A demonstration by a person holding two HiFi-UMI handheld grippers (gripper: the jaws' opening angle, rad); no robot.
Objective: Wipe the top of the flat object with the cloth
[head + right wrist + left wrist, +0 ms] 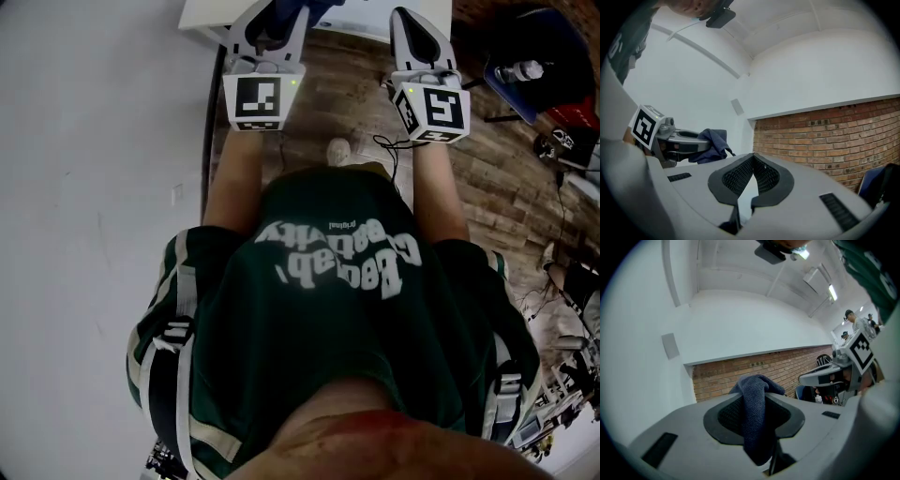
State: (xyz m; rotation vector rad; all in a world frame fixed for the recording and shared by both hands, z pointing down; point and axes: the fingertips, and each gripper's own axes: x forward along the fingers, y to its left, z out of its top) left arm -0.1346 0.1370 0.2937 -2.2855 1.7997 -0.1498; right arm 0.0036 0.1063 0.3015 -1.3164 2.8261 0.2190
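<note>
A dark blue cloth (755, 418) hangs folded between the jaws of my left gripper (754, 397), which is shut on it. The right gripper view shows that cloth (711, 143) drooping from the left gripper (682, 143). My right gripper (752, 159) is shut, pads meeting at the tip with nothing between them. In the head view both grippers are held out in front of the person's body, the left gripper (272, 23) beside the right gripper (419, 37). A white flat surface (204, 23) shows only as a corner at the top edge.
A white wall (84, 187) runs along the left and a wooden floor (506, 178) lies below. Bags and cables (553, 94) lie at the right. A brick wall (834, 136) stands ahead. People (855, 322) stand far off.
</note>
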